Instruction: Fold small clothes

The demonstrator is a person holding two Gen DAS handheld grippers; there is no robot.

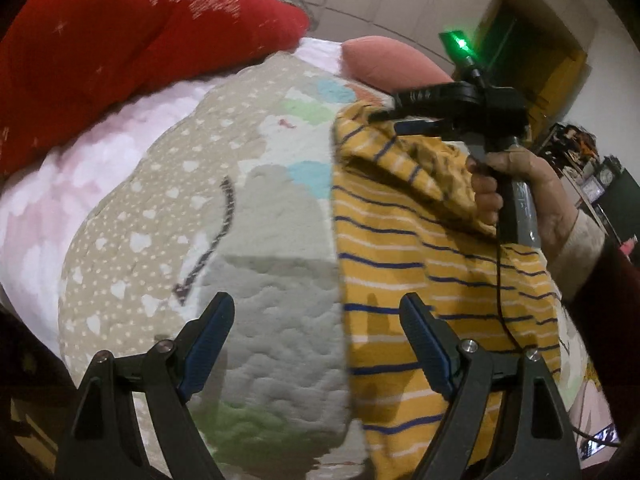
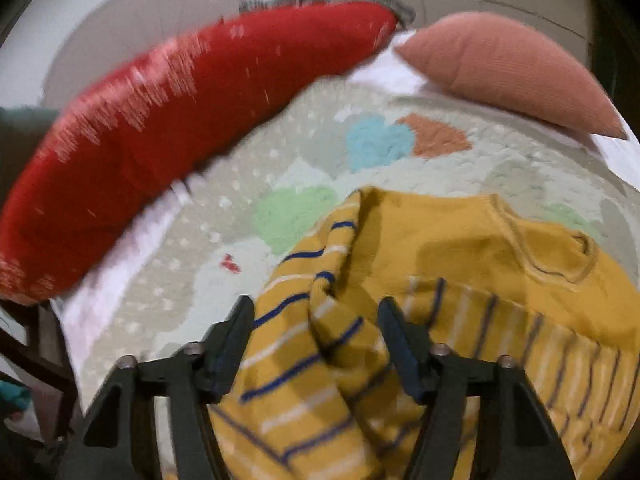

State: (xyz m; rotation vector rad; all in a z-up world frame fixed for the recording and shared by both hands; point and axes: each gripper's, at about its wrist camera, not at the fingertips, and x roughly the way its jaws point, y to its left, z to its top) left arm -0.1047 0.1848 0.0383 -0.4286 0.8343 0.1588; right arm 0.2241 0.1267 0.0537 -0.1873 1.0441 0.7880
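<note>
1. Lying over most of the bed is a soft quilt (image 1: 260,220) with coloured patches. A big red blanket (image 1: 120,40) and a pink pillow (image 2: 508,72) sit at its far edge.
2. On the quilt, at its right side, lies the yellow striped shirt (image 1: 400,240). It is small, light and floppy. It will bend and sag wherever it is lifted, and it will not break. I think the best places to grab are the edges and corners, so the fold comes out flat.
3. The right gripper (image 2: 316,344) has its jaws part way closed with a bunch of shirt between them. The cloth rises up to it, so it looks held.
4. The left gripper (image 1: 316,340) is wide open and holds nothing. It hangs over the shirt's left edge.
5. Only the left view shows the hand (image 1: 520,184) holding the right tool, and how the cloth is pulled up off the bed.
6. Only the right view shows the shirt's neck hole (image 2: 560,248) and the crumpled bunch up close.
</note>
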